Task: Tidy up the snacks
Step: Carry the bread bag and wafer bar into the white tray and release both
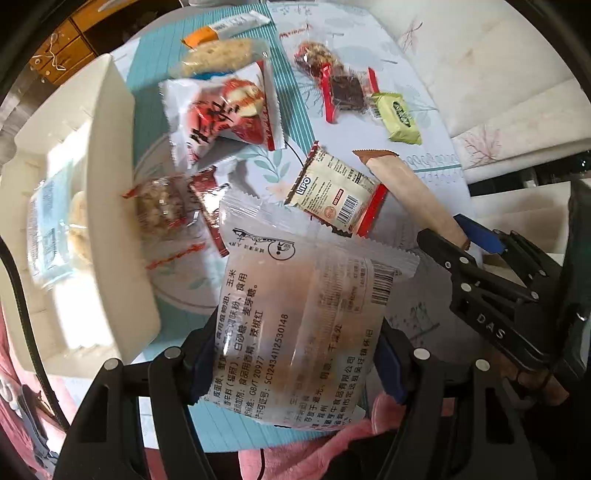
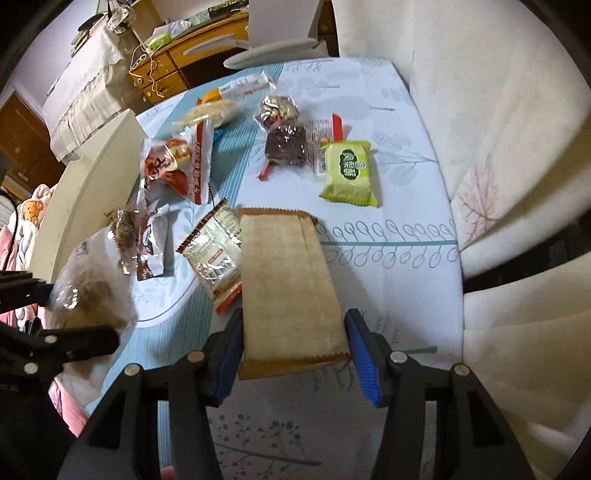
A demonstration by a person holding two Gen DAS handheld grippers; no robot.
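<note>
My left gripper (image 1: 295,369) is shut on a clear snack packet with black print (image 1: 295,325), held above the table near a white bin (image 1: 110,206); it also shows in the right wrist view (image 2: 88,288). My right gripper (image 2: 295,354) is shut on a long tan wrapped bar (image 2: 288,288), also seen in the left wrist view (image 1: 413,195). Loose snacks lie on the cloth: a Lipo packet (image 1: 336,192), a green packet (image 2: 347,173), a red-and-white bag (image 1: 221,114), a dark brownie pack (image 2: 288,144).
The white bin holds a blue-labelled pack (image 1: 48,229). More packets lie at the far edge, one with an orange end (image 1: 221,29). A white cushioned seat (image 2: 498,147) borders the table on the right. A wooden drawer unit (image 2: 173,70) stands behind.
</note>
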